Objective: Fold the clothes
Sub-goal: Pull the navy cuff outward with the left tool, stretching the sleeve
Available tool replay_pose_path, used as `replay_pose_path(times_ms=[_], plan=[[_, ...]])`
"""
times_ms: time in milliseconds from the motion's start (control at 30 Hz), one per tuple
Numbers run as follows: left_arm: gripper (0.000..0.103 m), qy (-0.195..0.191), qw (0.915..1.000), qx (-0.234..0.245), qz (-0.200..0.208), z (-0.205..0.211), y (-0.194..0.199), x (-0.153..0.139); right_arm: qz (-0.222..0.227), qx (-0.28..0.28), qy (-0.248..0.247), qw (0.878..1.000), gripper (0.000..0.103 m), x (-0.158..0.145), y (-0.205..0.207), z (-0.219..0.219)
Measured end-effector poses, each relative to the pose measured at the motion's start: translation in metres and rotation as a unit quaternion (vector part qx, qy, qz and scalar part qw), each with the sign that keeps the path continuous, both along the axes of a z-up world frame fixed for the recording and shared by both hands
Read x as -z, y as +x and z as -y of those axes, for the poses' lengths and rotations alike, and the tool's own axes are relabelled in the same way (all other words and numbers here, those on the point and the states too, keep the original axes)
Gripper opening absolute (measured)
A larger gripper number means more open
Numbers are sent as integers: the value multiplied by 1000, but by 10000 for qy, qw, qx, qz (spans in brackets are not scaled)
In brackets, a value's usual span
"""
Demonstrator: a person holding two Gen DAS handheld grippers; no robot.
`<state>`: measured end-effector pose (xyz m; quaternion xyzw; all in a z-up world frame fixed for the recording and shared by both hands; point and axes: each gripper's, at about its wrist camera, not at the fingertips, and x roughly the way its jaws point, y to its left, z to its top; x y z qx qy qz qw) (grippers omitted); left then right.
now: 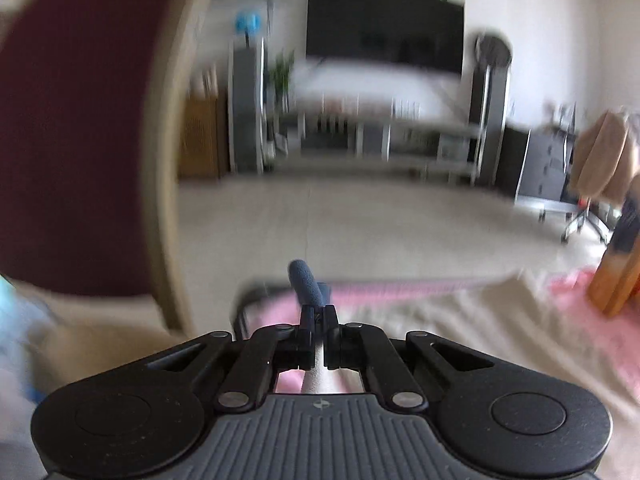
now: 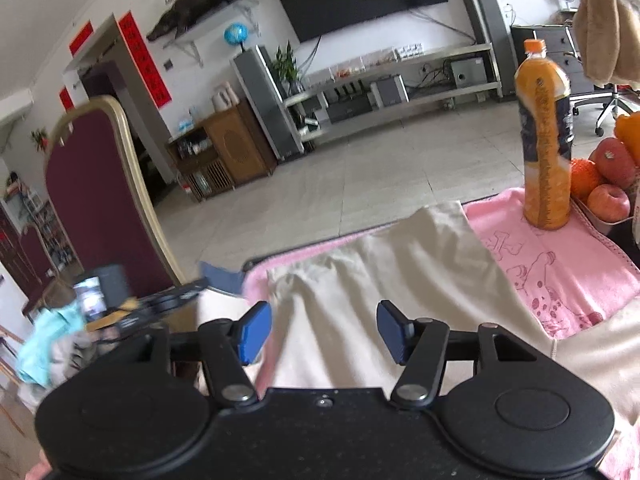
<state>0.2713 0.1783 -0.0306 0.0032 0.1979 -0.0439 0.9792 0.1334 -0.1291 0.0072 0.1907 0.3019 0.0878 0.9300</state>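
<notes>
A cream garment lies spread over a pink towel on the table. My right gripper hovers just above the garment's near part. It is open, with its blue pads wide apart and nothing between them. In the blurred left wrist view my left gripper is shut, its blue pads pressed together and tilted up over the table's far edge. I see no cloth pinched in it. The cream garment and pink towel lie below and to its right.
An orange juice bottle stands on the towel at the right, beside a tray of apples and oranges. A maroon chair back rises at the table's left. Light blue clothes are heaped at the lower left. Tiled floor lies beyond.
</notes>
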Motion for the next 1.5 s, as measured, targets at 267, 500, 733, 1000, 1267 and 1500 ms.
replay_pose_path(times_ms=[267,500,733,1000,1267,1500], plan=[[1,12,9843,-1005,1448,-55,-148,-94,340,-309,367,9983,60,-32,-43,-10],[1,271,9694,-2176,1106,-111,-172,-69,145,-798,646,9946,61,-30,-53,-35],[7,-1040,9369,-3262,-707,-199,-126,7,-144,-1090,594,9922,61,-19,-53,-53],[11,-84,9484,-3043,-893,-169,-130,-14,-170,-1018,925,9903,64,-20,-68,-30],[37,21,9628,-2556,-874,-122,-185,-39,14,-897,881,9921,70,-33,-98,11],[38,424,9684,-1153,-2172,-20,-211,21,-501,-373,514,9967,76,-3,-129,80]])
